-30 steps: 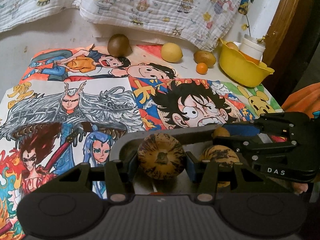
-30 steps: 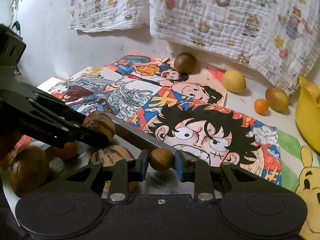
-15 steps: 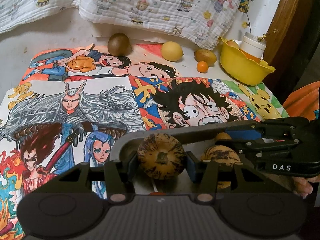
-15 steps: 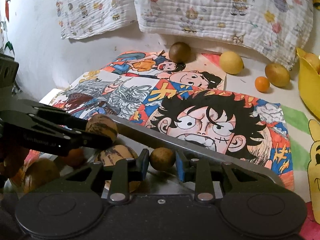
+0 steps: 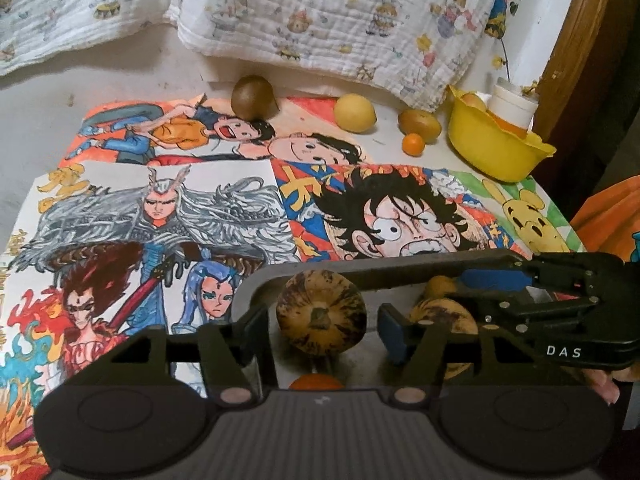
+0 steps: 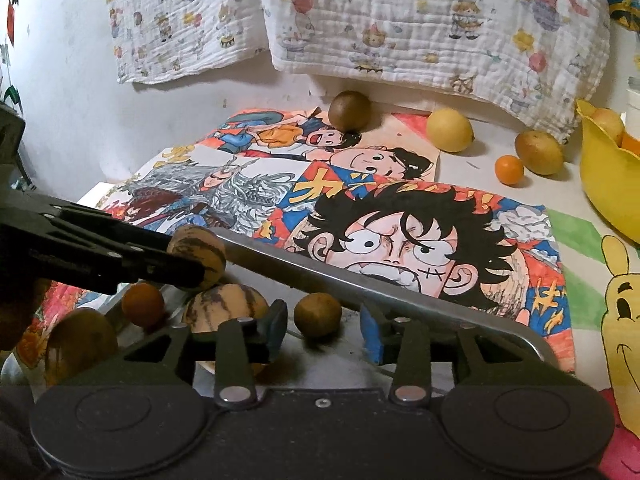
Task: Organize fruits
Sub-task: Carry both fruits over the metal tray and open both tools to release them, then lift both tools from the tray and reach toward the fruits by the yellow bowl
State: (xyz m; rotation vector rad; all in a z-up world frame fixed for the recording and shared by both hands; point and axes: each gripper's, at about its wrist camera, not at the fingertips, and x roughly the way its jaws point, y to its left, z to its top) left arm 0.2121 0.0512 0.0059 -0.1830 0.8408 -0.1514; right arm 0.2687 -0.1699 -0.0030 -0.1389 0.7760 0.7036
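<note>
A metal tray [image 5: 400, 262] [image 6: 360, 284] lies at the near edge. My left gripper [image 5: 320, 320] is open around a striped yellow-brown fruit [image 5: 320, 312] over the tray, jaws apart from it. My right gripper [image 6: 322, 326] is open, with a small brown fruit [image 6: 318, 314] lying free on the tray between its jaws. The tray also holds another striped fruit [image 6: 226, 306], a small orange [image 6: 142, 304] and a brown fruit [image 6: 80, 344]. The right gripper shows in the left wrist view [image 5: 560, 308]. The left gripper shows in the right wrist view [image 6: 100, 252].
At the back lie a kiwi [image 5: 253, 96], a lemon [image 5: 354, 113], a brown fruit [image 5: 419, 122] and a small orange [image 5: 413, 144]. A yellow bowl [image 5: 492, 152] with fruit and a white cup stands at the back right. Cartoon posters [image 5: 200, 200] cover the table.
Both grippers have opened. The right one let go of the small brown fruit, which now rests on the tray. The left jaws have parted from the striped fruit.
</note>
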